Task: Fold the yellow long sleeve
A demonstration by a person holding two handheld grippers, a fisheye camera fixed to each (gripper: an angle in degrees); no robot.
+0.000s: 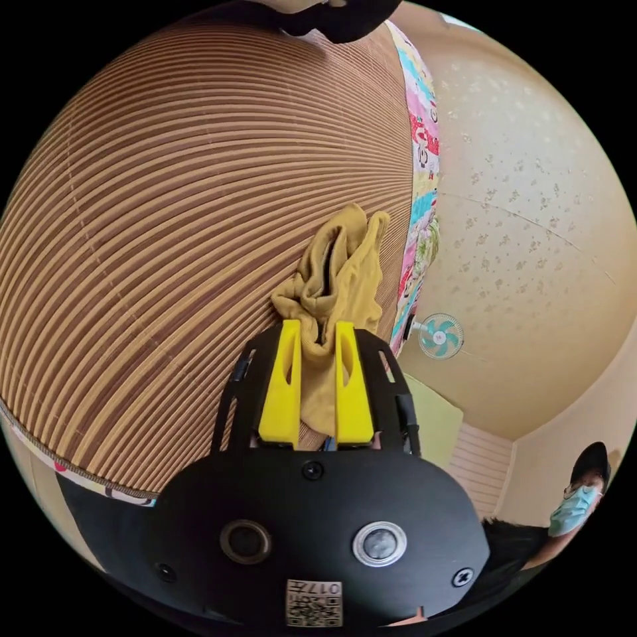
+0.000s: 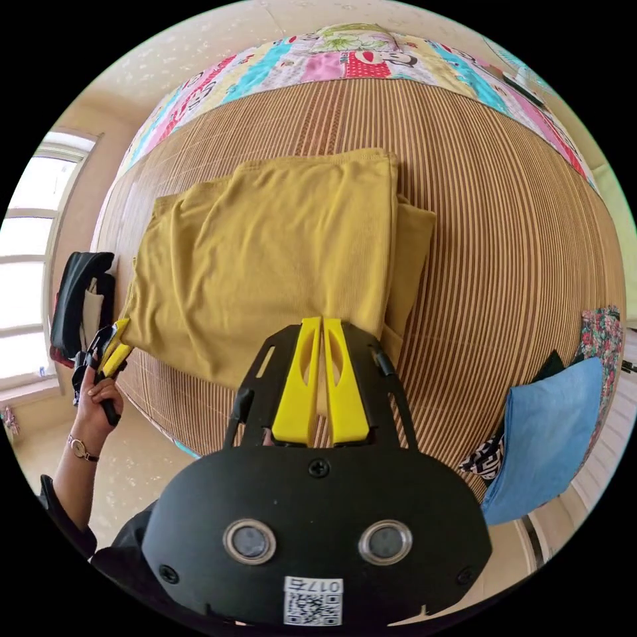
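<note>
- Left gripper (image 1: 317,332): jaws clamped on a bunched edge of the shirt (image 1: 335,279). In the right gripper view it sits at the shirt's left edge (image 2: 114,350), a hand (image 2: 99,398) on its handle.
- Shirt (image 2: 279,259): lies on the slatted mat (image 2: 504,219), already doubled over, layers stacked, one panel peeking out on the right.
- Right gripper (image 2: 321,326): jaws nearly together on the near hem; looks like cloth pinched between them, though the gap is hard to read.
- Handling: light, soft knit, limp, will sag and crease between the grips. Not slippery on the ribbed mat, I'd guess. Take it at hem or corner, through all layers, or the stack shears.
- Left gripper view adds: a wall fan (image 1: 438,336) and a person in a mask (image 1: 577,504).
- Right gripper view adds: the whole shirt outline, a window (image 2: 26,265), a blue pillow (image 2: 547,438), a patchwork quilt (image 2: 345,63) under the mat.
</note>
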